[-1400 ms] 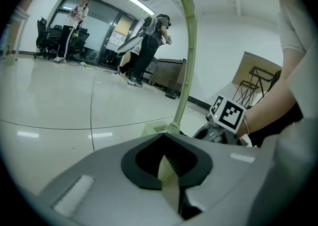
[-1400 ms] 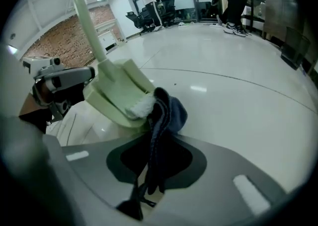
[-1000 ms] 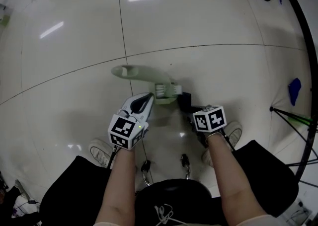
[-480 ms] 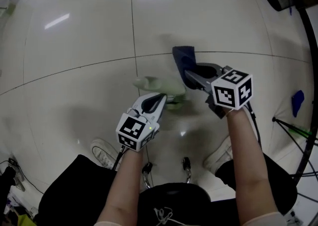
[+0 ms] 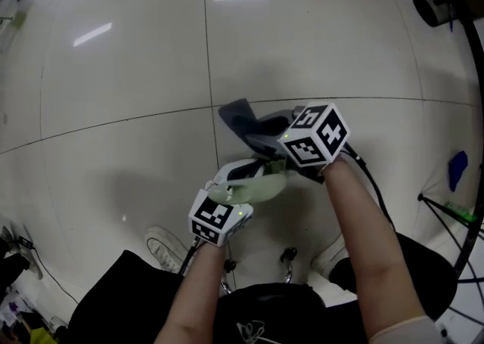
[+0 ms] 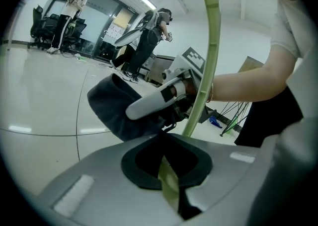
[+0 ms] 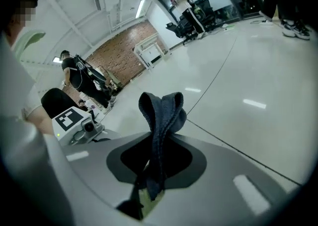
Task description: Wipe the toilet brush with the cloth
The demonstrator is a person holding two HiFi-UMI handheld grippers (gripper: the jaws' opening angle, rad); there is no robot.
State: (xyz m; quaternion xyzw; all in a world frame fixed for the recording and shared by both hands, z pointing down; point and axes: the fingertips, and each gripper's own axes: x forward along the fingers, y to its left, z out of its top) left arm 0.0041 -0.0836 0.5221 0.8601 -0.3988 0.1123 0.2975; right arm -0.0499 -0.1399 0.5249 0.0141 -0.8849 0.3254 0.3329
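Pale-green brush (image 5: 262, 186) is clamped by its handle in L gripper (image 5: 240, 174), jaws closed tight on it, w/ the shaft running up and away from them. R gripper (image 5: 266, 128) is pinched shut on dark blue cloth (image 5: 237, 117), which loops out past its jaws. Cloth hangs just beside the brush shaft, on its far side; can't tell if they touch. Tiled floor (image 5: 113, 70) lies well below the brush.

right gripper (image 7: 147, 191) clamped on dark cloth (image 7: 161, 118), folded upright above pale floor (image 7: 258, 66)
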